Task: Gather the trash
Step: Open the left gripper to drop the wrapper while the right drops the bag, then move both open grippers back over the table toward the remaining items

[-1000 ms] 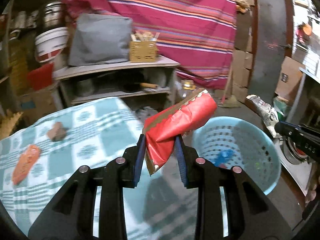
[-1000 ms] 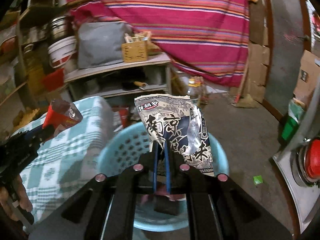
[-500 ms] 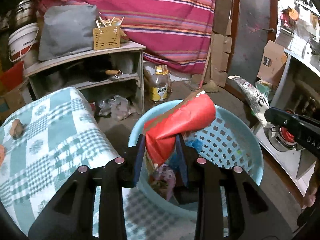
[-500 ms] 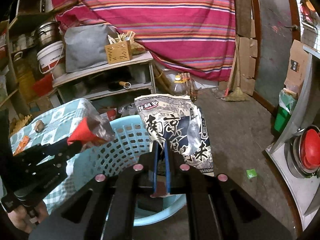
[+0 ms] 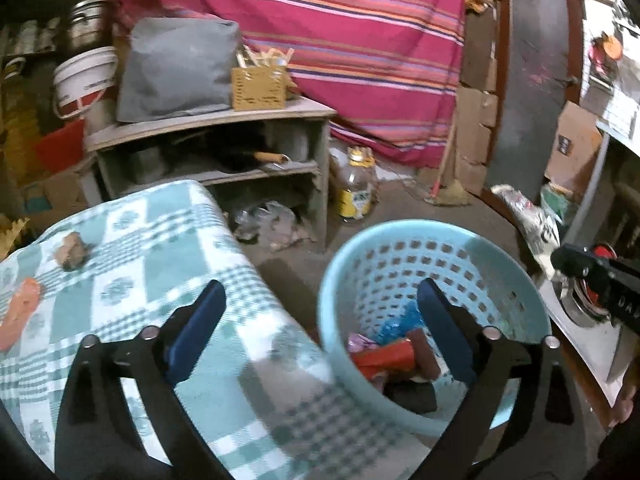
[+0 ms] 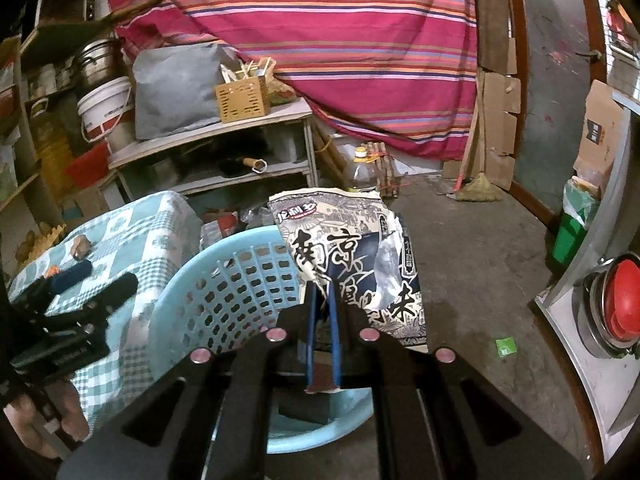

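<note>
Left to right: scraps (image 5: pixel 24 312) remain on the checked tablecloth (image 5: pixel 132 256); the left gripper (image 5: pixel 320 320), its jaws just sprung wide, holds nothing, the red wrapper (image 5: pixel 384 356) lying in the blue basket (image 5: pixel 516 276); the right gripper (image 6: pixel 322 300) pinches the printed bag (image 6: pixel 352 256) above it, not yet dropped

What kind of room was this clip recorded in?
Probably a cluttered home storeroom or utility room: a rough wooden shelf unit holding a white plastic bucket, flattened cardboard against the wall, and a bare concrete floor.
</note>
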Demonstrator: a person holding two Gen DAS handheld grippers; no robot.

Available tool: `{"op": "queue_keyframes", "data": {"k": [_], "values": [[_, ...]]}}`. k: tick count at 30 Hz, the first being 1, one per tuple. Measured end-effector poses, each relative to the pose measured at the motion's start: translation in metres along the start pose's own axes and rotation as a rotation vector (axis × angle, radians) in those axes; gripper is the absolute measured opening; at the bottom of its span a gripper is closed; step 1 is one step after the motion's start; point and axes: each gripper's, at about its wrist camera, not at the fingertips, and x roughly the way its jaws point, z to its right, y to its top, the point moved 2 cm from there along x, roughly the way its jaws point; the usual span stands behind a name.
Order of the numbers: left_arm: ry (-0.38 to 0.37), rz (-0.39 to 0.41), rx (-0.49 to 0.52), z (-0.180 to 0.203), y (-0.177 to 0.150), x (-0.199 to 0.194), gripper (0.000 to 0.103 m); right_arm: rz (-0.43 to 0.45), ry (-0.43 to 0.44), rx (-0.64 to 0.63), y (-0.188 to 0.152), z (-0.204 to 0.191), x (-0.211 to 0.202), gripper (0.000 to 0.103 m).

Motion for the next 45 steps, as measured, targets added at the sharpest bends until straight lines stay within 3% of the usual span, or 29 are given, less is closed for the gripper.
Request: {"op": "queue_keyframes", "data": {"k": [11,14,15,17,20,22,26,35,45], "values": [[0.113,0.029,-0.026,-0.042,0.004,-0.019,0.098,-0.023,0.045,-0.007,0.000,-0.025,0.019,0.011],[0.153,0.033,-0.033,-0.061,0.004,-0.027,0.098,-0.032,0.027,-0.002,0.000,-0.030,0.026,0.025],[0.173,0.032,-0.036,-0.070,0.004,-0.030,0.098,-0.041,0.018,-0.001,-0.001,-0.031,0.030,0.037],[0.195,0.033,-0.043,-0.083,0.004,-0.035,0.098,-0.054,0.005,0.002,-0.003,-0.034,0.036,0.048],[0.228,0.036,-0.062,-0.110,0.003,-0.045,0.098,-0.058,-0.008,0.001,-0.003,-0.042,0.035,0.050],[0.252,0.041,-0.075,-0.130,0.002,-0.055,0.098,-0.036,-0.006,-0.007,0.000,-0.049,0.028,0.061],[0.314,0.041,-0.095,-0.172,-0.005,-0.071,0.098,0.030,0.038,-0.039,0.008,-0.077,0.008,0.074],[0.461,0.034,-0.148,-0.268,-0.030,-0.108,0.098,0.052,0.165,-0.148,0.006,-0.174,0.007,0.075],[0.507,-0.033,-0.271,-0.363,-0.066,-0.119,0.098,-0.017,0.275,-0.248,-0.015,-0.282,0.038,0.075]]}}
